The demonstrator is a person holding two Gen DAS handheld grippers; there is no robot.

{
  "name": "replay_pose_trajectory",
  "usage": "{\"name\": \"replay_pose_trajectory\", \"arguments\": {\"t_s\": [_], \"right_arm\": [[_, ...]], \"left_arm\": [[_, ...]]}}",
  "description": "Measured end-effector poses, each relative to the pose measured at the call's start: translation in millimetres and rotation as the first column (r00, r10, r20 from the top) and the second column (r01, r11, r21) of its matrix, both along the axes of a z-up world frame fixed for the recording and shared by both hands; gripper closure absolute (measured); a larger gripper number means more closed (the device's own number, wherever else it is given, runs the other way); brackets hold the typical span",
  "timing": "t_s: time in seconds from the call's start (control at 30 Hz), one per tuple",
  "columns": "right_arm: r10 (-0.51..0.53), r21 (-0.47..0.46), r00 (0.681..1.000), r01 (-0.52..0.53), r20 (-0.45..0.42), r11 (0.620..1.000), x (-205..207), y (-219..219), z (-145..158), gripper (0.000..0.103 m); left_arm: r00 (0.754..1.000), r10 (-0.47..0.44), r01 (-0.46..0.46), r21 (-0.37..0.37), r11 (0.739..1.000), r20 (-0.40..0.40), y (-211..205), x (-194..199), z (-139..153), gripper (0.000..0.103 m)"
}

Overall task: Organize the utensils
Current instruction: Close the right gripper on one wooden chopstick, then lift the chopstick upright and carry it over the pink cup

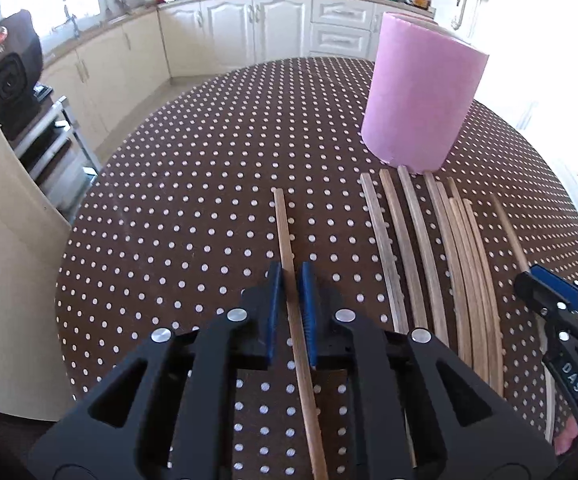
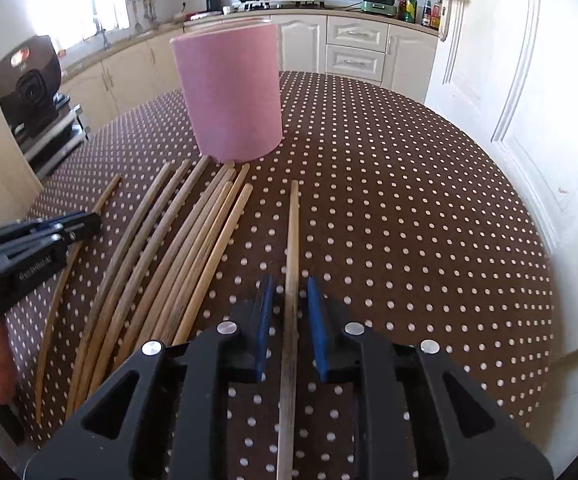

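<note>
A tall pink cylinder holder (image 1: 423, 96) stands on the brown dotted tablecloth (image 1: 193, 184); it also shows in the right wrist view (image 2: 231, 92). Several wooden chopsticks (image 1: 429, 264) lie in a row in front of it, also in the right wrist view (image 2: 173, 264). My left gripper (image 1: 290, 276) has its blue pads close on either side of one separate chopstick (image 1: 285, 232), a slight gap showing. My right gripper (image 2: 288, 288) straddles another lone chopstick (image 2: 292, 232) with a clear gap on both sides. Each gripper appears at the other view's edge: right gripper (image 1: 545, 292), left gripper (image 2: 85, 222).
The round table edge (image 1: 89, 184) drops off to a metal rack and black appliance (image 1: 9, 76) on the left. White kitchen cabinets (image 1: 249, 28) and a stove counter lie beyond. A white door (image 2: 509, 92) stands to the right.
</note>
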State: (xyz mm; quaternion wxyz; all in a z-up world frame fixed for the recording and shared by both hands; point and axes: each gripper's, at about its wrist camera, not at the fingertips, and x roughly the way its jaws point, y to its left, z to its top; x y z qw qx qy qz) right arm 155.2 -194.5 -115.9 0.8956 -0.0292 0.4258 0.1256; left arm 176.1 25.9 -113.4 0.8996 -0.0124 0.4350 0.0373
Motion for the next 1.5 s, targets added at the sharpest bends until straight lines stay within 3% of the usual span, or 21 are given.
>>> {"name": "replay_pose_trajectory", "arguments": {"t_s": [0.07, 0.17, 0.43, 0.53, 0.83, 1.2, 1.5], "right_arm": [[-0.009, 0.035, 1.000, 0.009, -0.002, 0.999, 1, -5, 0, 0.087], [-0.014, 0.027, 1.000, 0.014, 0.004, 1.000, 1, -7, 0, 0.096], [-0.040, 0.101, 0.999, 0.041, -0.013, 0.994, 2, -19, 3, 0.098], [-0.065, 0.140, 0.998, 0.061, 0.023, 0.988, 2, -26, 12, 0.098], [-0.102, 0.225, 0.984, 0.067, 0.146, 0.972, -2, -38, 50, 0.098], [-0.088, 0.229, 0.960, 0.025, 0.267, 0.973, 0, -30, 84, 0.098], [-0.104, 0.258, 0.935, 0.013, 0.340, 0.966, 5, -27, 103, 0.098]], "left_arm": [[1.000, 0.000, 0.000, 0.035, 0.999, 0.009, -6, 0, -1, 0.091], [1.000, -0.012, 0.011, 0.045, 0.999, 0.010, -14, 0, -2, 0.091], [0.994, -0.097, 0.101, -0.113, 0.988, 0.043, 11, -11, 2, 0.097], [0.993, -0.101, 0.104, -0.063, 0.993, 0.056, 5, -11, 5, 0.097], [0.982, -0.102, 0.120, -0.106, 0.987, 0.158, 1, -13, 35, 0.097], [0.966, -0.060, 0.095, -0.132, 0.987, 0.250, 6, -10, 65, 0.097], [0.939, -0.040, 0.092, -0.137, 0.986, 0.343, 4, -11, 96, 0.097]]}}
